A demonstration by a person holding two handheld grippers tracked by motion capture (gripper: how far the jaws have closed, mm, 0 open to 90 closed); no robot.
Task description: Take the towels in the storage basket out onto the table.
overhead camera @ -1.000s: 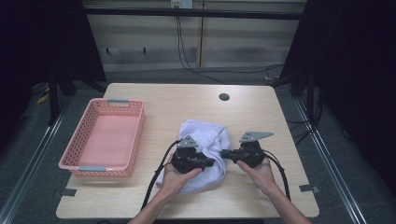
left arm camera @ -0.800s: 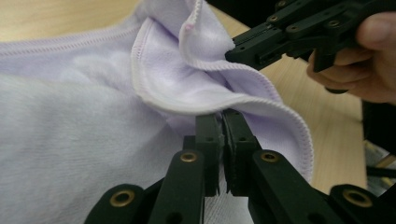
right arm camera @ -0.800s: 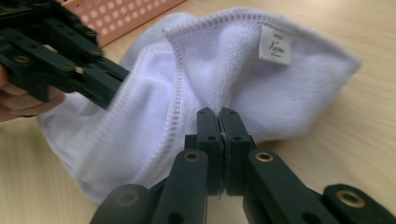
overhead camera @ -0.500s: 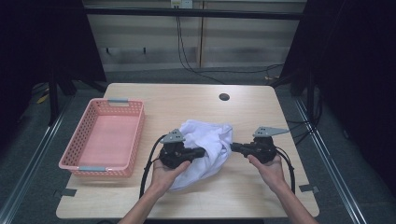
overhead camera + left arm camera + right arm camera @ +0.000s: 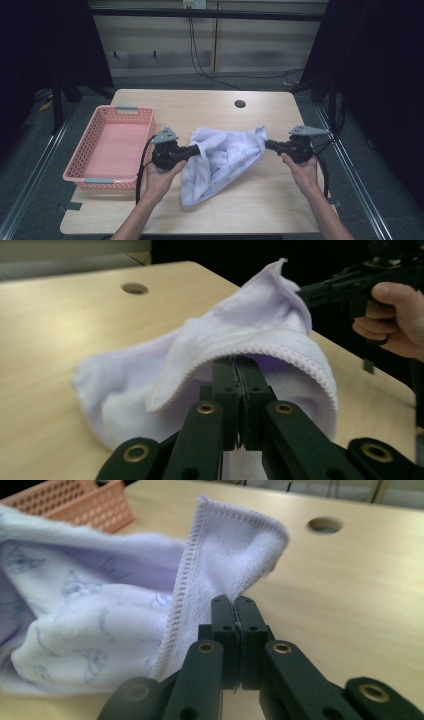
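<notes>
A pale lilac towel (image 5: 222,159) with a faint print hangs stretched between my two grippers above the wooden table (image 5: 210,105), its lower part drooping onto the tabletop. My left gripper (image 5: 196,148) is shut on the towel's left edge, and its jaws have just closed on the hemmed fold (image 5: 250,347). At the towel's right corner (image 5: 235,545) my right gripper (image 5: 266,144) is shut on the cloth. In the left gripper view the right gripper (image 5: 312,290) shows far off, in a hand.
A pink plastic basket (image 5: 107,150) stands on the table's left side, close to my left hand. A round cable hole (image 5: 240,104) lies near the far edge. Dark floor and rails surround the table.
Both grippers have moved apart and risen a little. The towel, bunched on the table before, is now pulled out wide between them and partly lifted.
</notes>
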